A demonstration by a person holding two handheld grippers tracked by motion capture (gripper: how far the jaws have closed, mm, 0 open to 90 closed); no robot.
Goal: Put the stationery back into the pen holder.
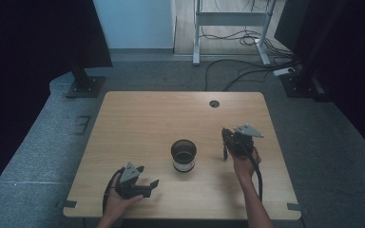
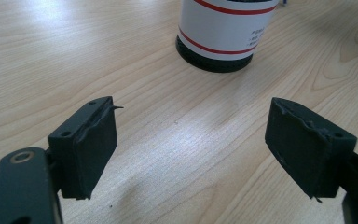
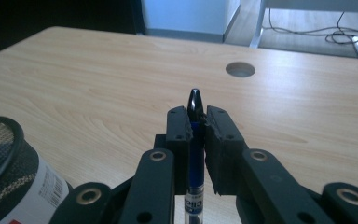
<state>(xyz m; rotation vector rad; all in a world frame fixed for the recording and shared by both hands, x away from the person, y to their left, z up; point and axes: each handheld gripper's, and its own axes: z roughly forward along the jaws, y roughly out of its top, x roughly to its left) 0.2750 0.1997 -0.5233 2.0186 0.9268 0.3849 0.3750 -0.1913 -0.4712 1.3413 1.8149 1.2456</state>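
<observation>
Wooden table point(image 1: 138, 118) — grey carpet point(image 1: 43, 142); right gripper point(image 3: 196, 126) pinching pen point(image 3: 195, 105).

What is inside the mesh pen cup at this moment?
From the high view the pen cup looks empty and dark inside; its bottom is too shadowed to tell. The pen is outside it, clamped in the right gripper.
</observation>
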